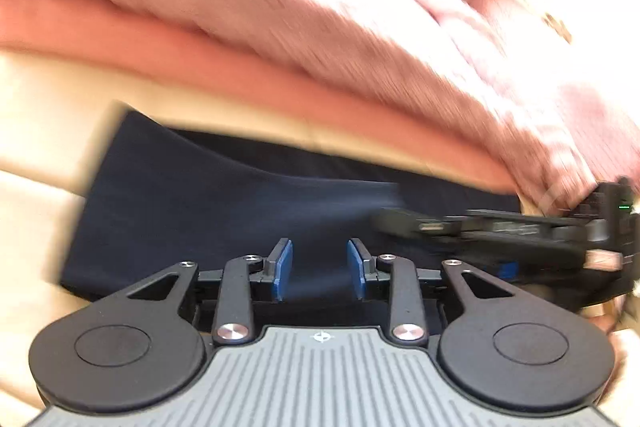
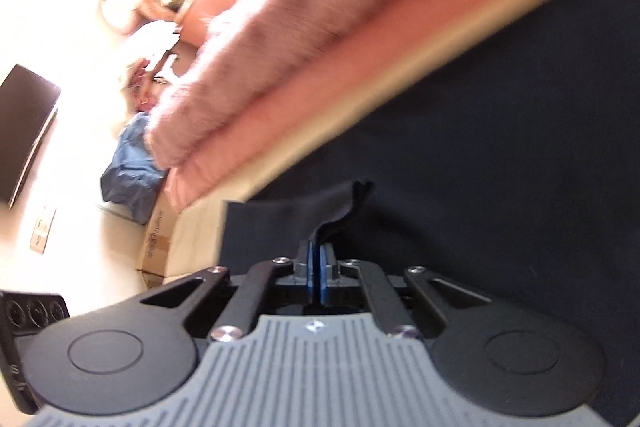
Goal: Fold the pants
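The dark navy pants (image 1: 208, 211) lie flat on a beige surface (image 1: 60, 99), one squared edge toward the left. My left gripper (image 1: 320, 269) hovers just over the cloth, open, its blue pads (image 1: 283, 267) apart and nothing pinched between them. In the left wrist view my right gripper (image 1: 400, 223) reaches in low from the right, blurred. In the right wrist view the right gripper (image 2: 319, 267) is shut on a raised fold of the pants (image 2: 344, 207), which peaks up from the spread fabric (image 2: 500, 147).
A fuzzy pink blanket (image 1: 260, 27) on a salmon sheet (image 1: 200, 59) runs along the far side of the pants. Off the bed in the right wrist view are a blue bag (image 2: 132, 171), a cardboard box (image 2: 158, 247), a dark screen (image 2: 24, 139) and cluttered items.
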The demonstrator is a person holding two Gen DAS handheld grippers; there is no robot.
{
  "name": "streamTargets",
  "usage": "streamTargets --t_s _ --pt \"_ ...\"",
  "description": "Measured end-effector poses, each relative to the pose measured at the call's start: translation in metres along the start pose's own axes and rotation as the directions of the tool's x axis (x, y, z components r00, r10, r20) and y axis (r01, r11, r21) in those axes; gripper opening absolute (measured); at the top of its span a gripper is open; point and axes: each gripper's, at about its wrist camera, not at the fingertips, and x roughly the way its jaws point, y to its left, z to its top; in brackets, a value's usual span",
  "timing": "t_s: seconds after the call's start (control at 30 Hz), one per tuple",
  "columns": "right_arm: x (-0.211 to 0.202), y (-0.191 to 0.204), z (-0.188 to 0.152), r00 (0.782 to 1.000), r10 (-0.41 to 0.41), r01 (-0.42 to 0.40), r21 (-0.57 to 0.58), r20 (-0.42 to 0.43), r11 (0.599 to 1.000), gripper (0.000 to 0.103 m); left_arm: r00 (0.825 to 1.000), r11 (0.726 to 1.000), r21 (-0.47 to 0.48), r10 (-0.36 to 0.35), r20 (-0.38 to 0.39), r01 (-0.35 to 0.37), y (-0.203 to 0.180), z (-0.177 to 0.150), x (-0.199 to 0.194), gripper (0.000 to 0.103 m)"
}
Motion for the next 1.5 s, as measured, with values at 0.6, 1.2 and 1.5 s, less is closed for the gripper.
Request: streamTargets --t_s 0.6,1.2,1.5 --pt "-0.220 -0.002 0.186 0.968 -0.224 0.242 -0.192 0.112 0.951 0.000 0.994 0.994 0.050 0.091 0.053 -0.094 -0.027 0.017 0.020 0.036" --pt "-0.180 -0.231 0.187 0.836 -0.547 0.548 -0.094 0.046 0.831 0.000 0.993 0.986 0.142 0.096 -0.070 -0.085 -0.071 -0.002 0.125 0.033" --pt "-0.209 -0.172 0.193 0.840 -0.514 0.542 -0.220 0.177 0.811 0.000 0.998 0.992 0.116 0.056 -0.016 -0.054 -0.072 0.017 0.112 0.033"
